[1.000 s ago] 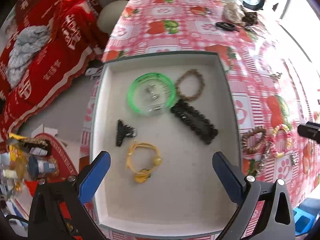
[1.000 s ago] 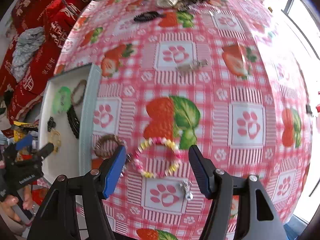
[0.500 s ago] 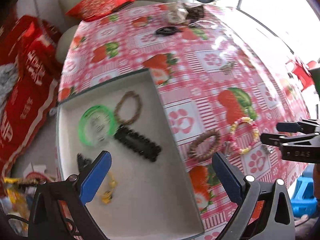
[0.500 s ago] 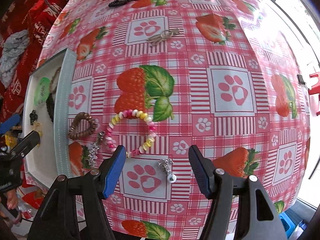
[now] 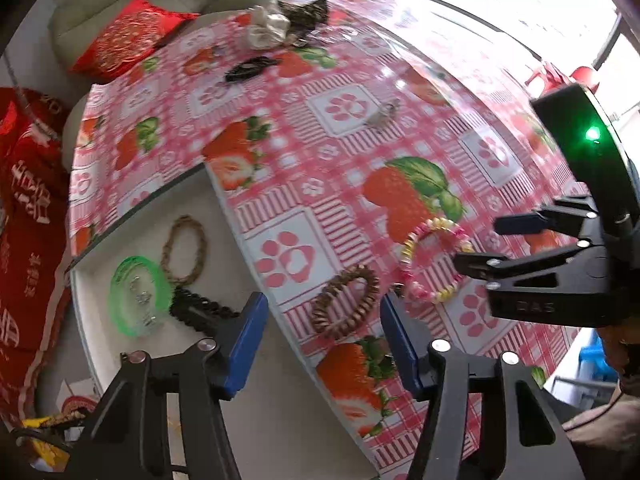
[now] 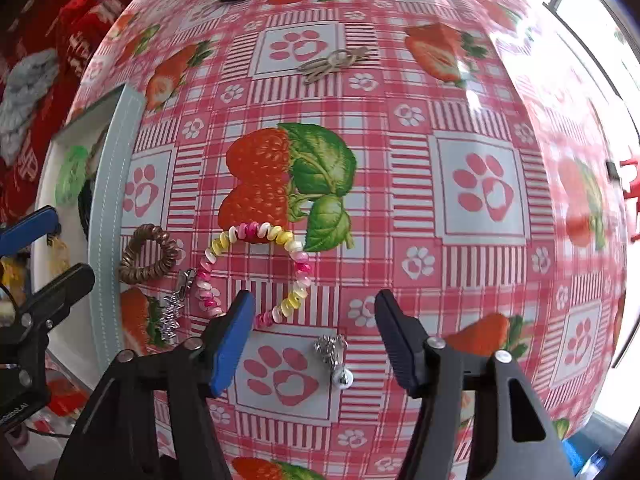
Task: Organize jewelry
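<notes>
Likely snag: right gripper (image 6: pixel 314 320), jaws closing on nothing, could clip multicolour bracelet (image 6: pixel 256 270) and drag it off silver charm (image 6: pixel 334 354).

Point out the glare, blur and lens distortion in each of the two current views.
Left wrist view: the window at upper right is blown out white and throws glare across the tablecloth; the far items look soft; the tray edge bows. Right wrist view: sharper, with the checks bulging like a ball, glare streaks near the right edge, and the dark lens rim cutting off the corners.
</notes>
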Motion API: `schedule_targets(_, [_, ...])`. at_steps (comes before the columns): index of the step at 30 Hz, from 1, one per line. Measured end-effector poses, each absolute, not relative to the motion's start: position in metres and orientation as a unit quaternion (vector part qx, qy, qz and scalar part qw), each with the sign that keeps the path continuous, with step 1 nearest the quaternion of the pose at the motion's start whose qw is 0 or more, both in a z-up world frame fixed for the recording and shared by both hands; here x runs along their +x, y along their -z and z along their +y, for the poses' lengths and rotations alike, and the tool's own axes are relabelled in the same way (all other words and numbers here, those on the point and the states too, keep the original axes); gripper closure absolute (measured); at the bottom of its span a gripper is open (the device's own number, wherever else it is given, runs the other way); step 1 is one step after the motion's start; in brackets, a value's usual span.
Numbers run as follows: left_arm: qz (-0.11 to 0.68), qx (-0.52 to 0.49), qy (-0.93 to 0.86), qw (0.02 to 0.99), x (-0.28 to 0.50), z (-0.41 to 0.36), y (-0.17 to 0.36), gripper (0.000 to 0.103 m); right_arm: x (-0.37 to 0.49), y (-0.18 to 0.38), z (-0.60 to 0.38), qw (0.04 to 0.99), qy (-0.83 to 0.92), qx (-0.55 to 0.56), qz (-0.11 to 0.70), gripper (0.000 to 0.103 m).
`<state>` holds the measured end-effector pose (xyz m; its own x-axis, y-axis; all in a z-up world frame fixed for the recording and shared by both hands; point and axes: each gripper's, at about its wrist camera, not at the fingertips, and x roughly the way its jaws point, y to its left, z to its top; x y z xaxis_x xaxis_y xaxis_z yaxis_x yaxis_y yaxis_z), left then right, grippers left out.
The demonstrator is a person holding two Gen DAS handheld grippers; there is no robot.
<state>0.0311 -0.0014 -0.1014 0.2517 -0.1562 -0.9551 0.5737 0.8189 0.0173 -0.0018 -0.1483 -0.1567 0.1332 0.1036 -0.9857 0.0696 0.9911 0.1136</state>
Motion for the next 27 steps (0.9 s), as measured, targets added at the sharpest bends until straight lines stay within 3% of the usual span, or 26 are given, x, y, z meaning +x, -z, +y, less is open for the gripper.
schedule_targets(9, [0.572, 0.198, 0.27, 0.749, 0.042, -0.027, 0.115, 0.037, 0.005, 0.163, -0.131, 0.76, -0.016, -0.006, 0.65, 0.051])
schedule_targets(15, [0.582, 0.211, 0.293, 0.729, 0.051, -0.038, 0.127, 0.037, 0.001, 0.163, -0.124, 0.766, -0.019, -0.028, 0.642, 0.069])
schedule_targets(27, [0.612, 0.219, 0.318, 0.69, 0.056, -0.044, 0.148, 0.037, 0.003, 0.161, -0.147, 0.768, -0.02, -0.02, 0.64, 0.071])
